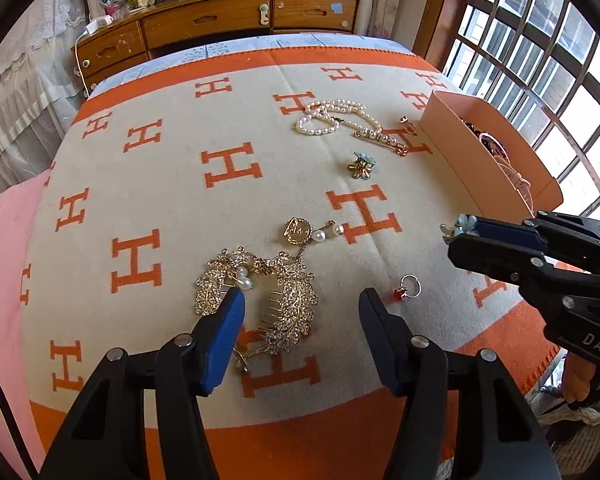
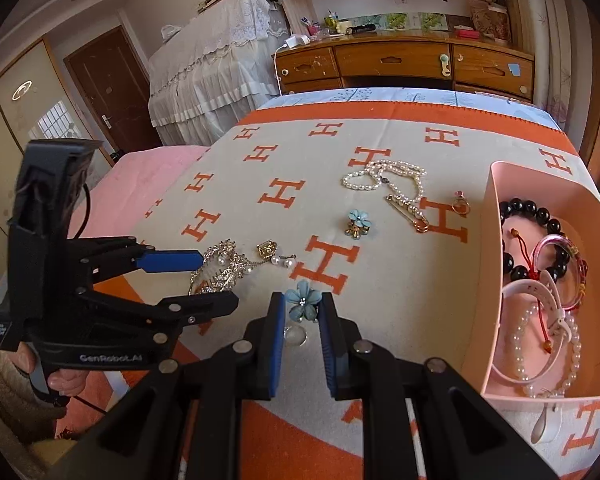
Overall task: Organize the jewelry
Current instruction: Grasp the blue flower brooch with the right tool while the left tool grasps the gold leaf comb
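Your right tool (image 2: 302,308) is clamped on the pale blue flower-shaped earring (image 2: 303,303), held above the orange-and-cream H-pattern blanket (image 2: 228,184) on the bed. The open pink cardboard box (image 2: 496,264) sits at your 2 o'clock, already holding the black bead bracelet (image 2: 548,216) and white bead strand (image 2: 518,336). Your left tool (image 1: 302,304) has its fingers apart, hovering just above the gold rhinestone leaf hair comb (image 1: 292,300). The white pearl necklace (image 1: 340,114) lies at 12 o'clock, the matching blue flower earring (image 2: 357,222) between it and you.
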`<state>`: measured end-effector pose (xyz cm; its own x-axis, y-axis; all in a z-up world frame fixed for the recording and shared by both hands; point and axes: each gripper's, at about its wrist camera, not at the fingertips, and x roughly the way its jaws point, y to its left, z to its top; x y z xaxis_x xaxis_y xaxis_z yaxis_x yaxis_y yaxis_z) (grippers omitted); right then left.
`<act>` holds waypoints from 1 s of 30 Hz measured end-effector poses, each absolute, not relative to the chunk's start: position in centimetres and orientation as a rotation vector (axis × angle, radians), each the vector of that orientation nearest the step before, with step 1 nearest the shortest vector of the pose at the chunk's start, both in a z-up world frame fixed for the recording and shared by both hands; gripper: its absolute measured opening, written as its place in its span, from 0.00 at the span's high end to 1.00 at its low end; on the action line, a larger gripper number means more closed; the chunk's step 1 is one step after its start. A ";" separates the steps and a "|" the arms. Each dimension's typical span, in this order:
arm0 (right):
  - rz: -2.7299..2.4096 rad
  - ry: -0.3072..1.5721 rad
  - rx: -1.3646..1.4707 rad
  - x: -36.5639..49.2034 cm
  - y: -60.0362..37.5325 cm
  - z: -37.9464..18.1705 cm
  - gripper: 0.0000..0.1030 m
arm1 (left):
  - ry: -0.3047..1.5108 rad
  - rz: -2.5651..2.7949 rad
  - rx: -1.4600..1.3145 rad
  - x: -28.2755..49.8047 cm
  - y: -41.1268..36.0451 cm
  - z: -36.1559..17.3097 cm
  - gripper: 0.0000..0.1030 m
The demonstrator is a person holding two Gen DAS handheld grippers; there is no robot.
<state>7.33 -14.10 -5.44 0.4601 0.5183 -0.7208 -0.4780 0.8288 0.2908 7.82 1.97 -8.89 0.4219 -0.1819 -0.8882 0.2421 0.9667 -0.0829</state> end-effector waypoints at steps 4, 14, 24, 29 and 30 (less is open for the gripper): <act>0.623 0.898 0.078 7.2 -15.0 -5.5 0.84 | 1.144 -0.266 0.065 8.4 1.9 -9.5 0.49; 0.631 0.891 0.119 7.4 -16.4 -5.8 0.84 | 1.182 -0.224 0.122 8.9 1.1 -10.2 0.58; 0.635 0.852 0.161 6.7 -17.9 -5.2 0.84 | 1.189 -0.150 0.103 9.5 1.4 -9.9 0.74; 0.630 0.804 0.195 6.0 -19.4 -4.2 0.84 | 1.153 -0.149 0.098 9.1 0.4 -8.3 0.76; 0.625 0.793 0.200 5.8 -19.8 -4.0 0.84 | 1.143 -0.157 0.096 8.9 0.1 -7.8 0.76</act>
